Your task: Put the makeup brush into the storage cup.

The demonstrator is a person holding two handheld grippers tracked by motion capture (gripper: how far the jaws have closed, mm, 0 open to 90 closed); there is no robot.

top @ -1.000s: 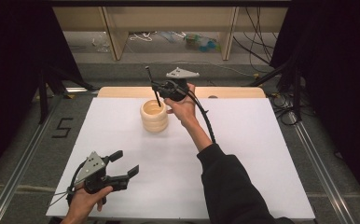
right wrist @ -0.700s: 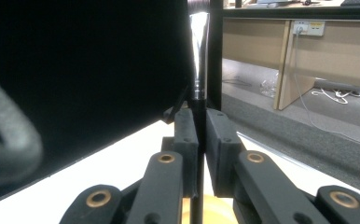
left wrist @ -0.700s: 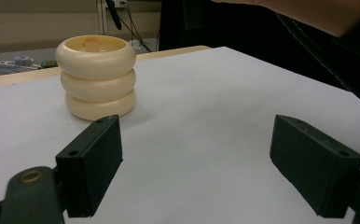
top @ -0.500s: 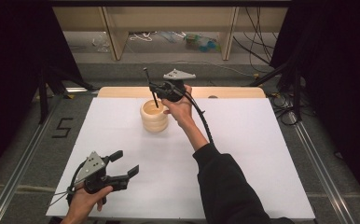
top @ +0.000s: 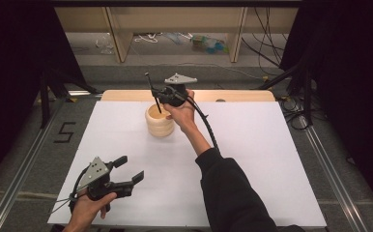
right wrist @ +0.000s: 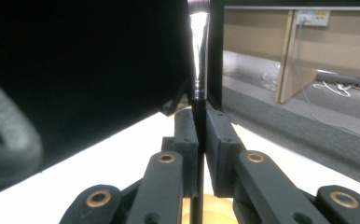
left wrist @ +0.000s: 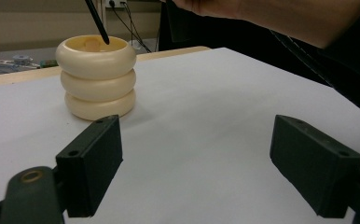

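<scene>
- Right gripper (top: 156, 94) has its fingers clamped tight on a thin black brush with a shiny metal ferrule (right wrist: 199, 56). In the right gripper view the handle runs straight up between the two pads.
- The brush hangs tilted over the cream ribbed holder that looks like three stacked rings (top: 159, 121), which sits toward the far side of the white worktop (top: 252, 159). From my left gripper view the lower tip (left wrist: 99, 28) is at the holder's mouth, right about rim level. Can't tell if it's touching anything inside.
- Left gripper (top: 126, 170) is parked near my edge of the worktop, well apart from the holder, fingers (left wrist: 92, 168) spread wide with nothing between them.
- My read: I'm in the middle of the step where the brush and holder meet, tip at the opening. Whether it goes in or comes out I can't tell from here; going in seems the better guess.
- If it's going in, the next move wants a straight lowering with the shaft kept clear of the rim, then letting go only once the brush can lean on the holder's wall.
- The holder looks light, so a sideways nudge could tip it. The left gripper could steady it if needed.
</scene>
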